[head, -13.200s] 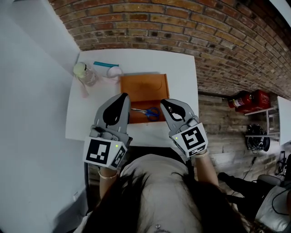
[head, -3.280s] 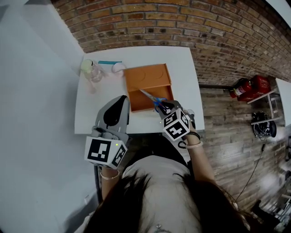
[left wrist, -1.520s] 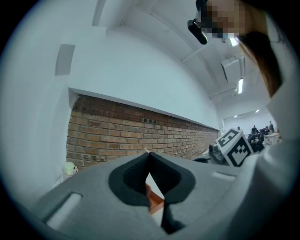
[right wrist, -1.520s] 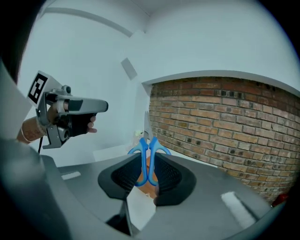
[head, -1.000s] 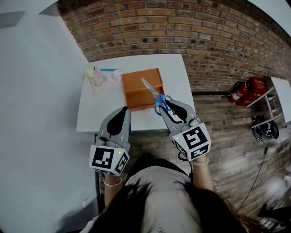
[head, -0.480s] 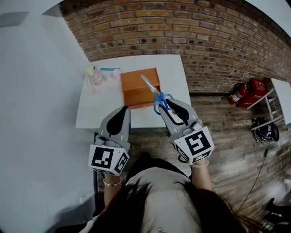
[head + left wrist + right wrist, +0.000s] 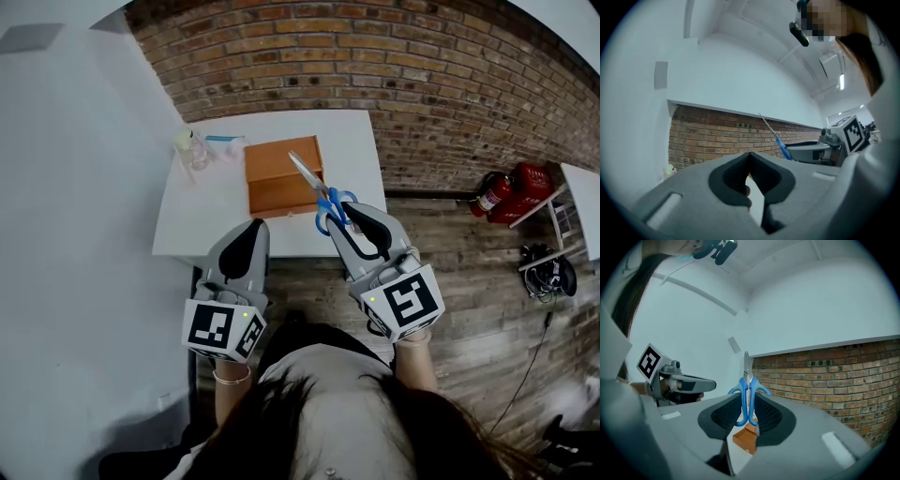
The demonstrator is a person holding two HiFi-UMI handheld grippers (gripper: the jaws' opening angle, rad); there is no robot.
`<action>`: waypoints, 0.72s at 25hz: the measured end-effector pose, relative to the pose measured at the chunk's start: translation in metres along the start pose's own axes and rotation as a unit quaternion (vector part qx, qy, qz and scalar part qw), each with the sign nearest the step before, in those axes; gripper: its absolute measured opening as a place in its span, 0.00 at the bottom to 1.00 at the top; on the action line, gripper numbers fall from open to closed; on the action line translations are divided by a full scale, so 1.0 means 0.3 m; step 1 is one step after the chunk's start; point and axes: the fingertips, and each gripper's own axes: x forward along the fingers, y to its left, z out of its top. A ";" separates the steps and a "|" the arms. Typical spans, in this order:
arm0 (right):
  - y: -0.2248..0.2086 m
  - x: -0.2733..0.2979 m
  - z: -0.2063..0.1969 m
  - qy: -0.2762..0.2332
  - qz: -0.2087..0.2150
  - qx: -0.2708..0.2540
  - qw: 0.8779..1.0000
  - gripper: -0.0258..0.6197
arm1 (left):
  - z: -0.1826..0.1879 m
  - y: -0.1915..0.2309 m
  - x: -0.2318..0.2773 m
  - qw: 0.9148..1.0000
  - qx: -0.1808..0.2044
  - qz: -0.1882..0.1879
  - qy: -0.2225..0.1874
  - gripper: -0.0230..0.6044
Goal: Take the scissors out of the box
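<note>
My right gripper (image 7: 339, 212) is shut on the blue handles of the scissors (image 7: 323, 199) and holds them in the air in front of the table's near edge. Their silver blades point up and toward the orange box (image 7: 277, 178). In the right gripper view the scissors (image 7: 747, 389) stand upright between the pads of the right gripper (image 7: 747, 403), with the box (image 7: 745, 438) far below. My left gripper (image 7: 254, 226) hangs beside it, shut, with nothing in it. In the left gripper view the left gripper (image 7: 749, 157) has its tips together, and the scissors (image 7: 777, 138) show off to the right.
The white table (image 7: 211, 211) stands against a brick wall, with a white wall on its left. A clear plastic bottle (image 7: 192, 150) and a blue-capped thing (image 7: 223, 139) lie at its back left corner. A red fire extinguisher (image 7: 507, 201) rests on the floor to the right.
Both grippers have drawn back from the table toward the person. The right one has risen a little with the scissors. Much earlier the scissors lay in the box.
</note>
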 end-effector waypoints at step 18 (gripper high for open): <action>-0.060 -0.071 0.041 -0.046 -0.005 -0.015 0.999 0.19 | 0.019 -0.090 0.046 1.000 0.009 0.002 -0.008 0.04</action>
